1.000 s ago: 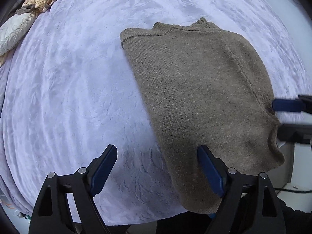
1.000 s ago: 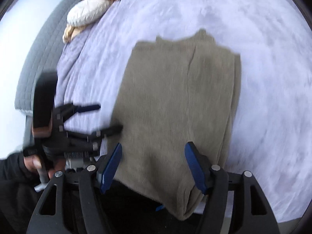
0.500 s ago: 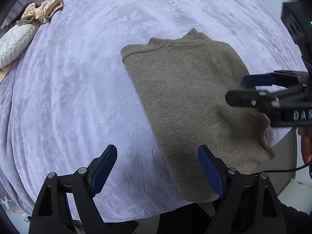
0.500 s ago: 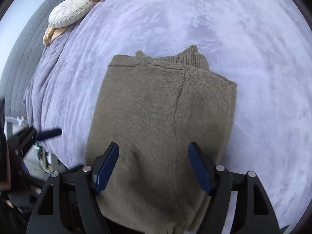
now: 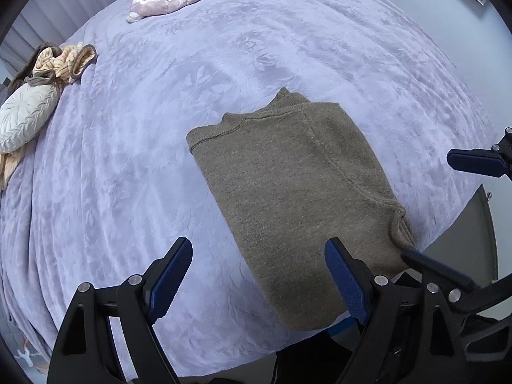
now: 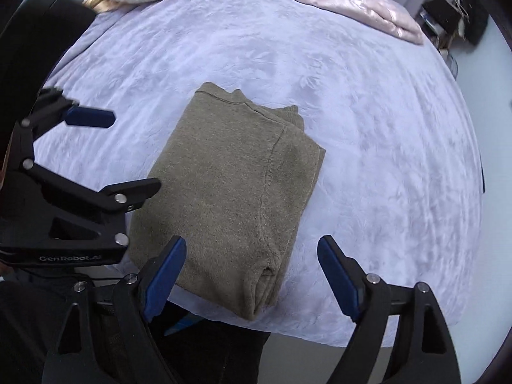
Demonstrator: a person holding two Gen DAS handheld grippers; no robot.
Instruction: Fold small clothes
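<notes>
An olive-brown knit sweater [image 5: 288, 198] lies folded into a long narrow rectangle on the lavender bedspread [image 5: 128, 160], collar end far, hem end near the bed's front edge. My left gripper [image 5: 257, 244] hovers open above the hem's left side, holding nothing. From the right wrist the sweater [image 6: 230, 192] runs up the middle, and my right gripper [image 6: 251, 243] is open above its near end, holding nothing. Each gripper shows in the other's view: the right gripper [image 5: 427, 206] beside the sweater's right edge, the left gripper [image 6: 136, 152] at its left edge, both clear of the cloth.
A pink satin garment [image 6: 352, 3] lies at the bed's far side. A white quilted cushion [image 5: 25, 118] and a tan striped garment [image 5: 64, 60] sit at the far left. The bed's front edge [image 6: 320, 336] is close below the grippers, with a person's dark clothing there.
Both grippers have drawn back and risen, so more of the bed shows. The right gripper has left the sweater's right side. The sweater has stayed put.
</notes>
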